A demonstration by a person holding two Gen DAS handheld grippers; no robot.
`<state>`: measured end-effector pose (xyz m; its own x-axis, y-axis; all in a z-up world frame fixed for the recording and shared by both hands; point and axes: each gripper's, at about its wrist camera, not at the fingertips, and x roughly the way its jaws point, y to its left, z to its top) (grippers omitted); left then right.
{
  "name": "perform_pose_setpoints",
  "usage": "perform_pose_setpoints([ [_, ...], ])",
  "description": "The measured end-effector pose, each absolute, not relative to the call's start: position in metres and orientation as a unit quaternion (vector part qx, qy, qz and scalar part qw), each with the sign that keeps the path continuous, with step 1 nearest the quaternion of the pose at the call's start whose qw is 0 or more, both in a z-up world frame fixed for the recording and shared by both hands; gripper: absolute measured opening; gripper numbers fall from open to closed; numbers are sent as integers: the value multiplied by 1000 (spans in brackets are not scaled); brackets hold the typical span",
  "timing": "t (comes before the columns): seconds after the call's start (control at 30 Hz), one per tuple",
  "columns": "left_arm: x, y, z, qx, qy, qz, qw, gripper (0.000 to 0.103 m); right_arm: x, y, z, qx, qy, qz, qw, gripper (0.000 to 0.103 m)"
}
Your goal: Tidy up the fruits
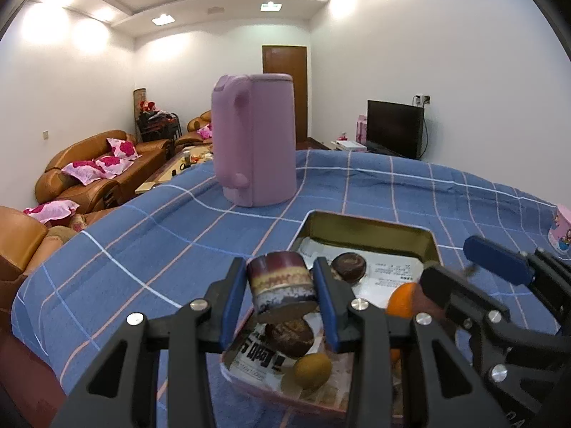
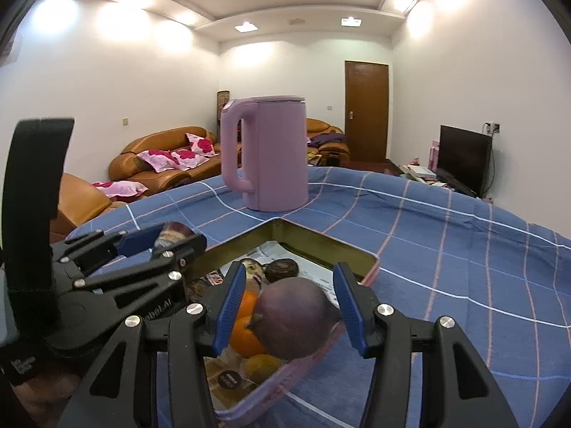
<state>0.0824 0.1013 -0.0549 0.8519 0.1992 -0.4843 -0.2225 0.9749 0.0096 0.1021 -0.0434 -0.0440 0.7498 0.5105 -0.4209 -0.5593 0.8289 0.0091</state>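
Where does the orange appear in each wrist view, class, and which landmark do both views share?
Left wrist view: the orange lies low right of centre in the tin, partly hidden behind the right hand-held gripper.
Right wrist view: the orange lies low and left of centre, beside the left blue pad and a purple fruit.
Shared landmark: the kettle beyond the tin.
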Motion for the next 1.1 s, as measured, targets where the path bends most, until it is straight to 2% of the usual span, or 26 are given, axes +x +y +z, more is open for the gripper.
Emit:
perform_pose_setpoints([
  [0.2,83,104,-57,-27,254,110,961,42,101,-38,-49,-63,215,293,930,53],
  [0.33,85,103,-58,-25,259,107,960,58,100,-43,-49,-57,214,291,931,53],
  [0.5,81,98,-57,-19,254,105,961,64,96,-53,-48,-48,207,283,935,53],
  [1.1,70,95,-49,-22,233,106,966,68,90,-73,-44,-28,201,247,948,56],
])
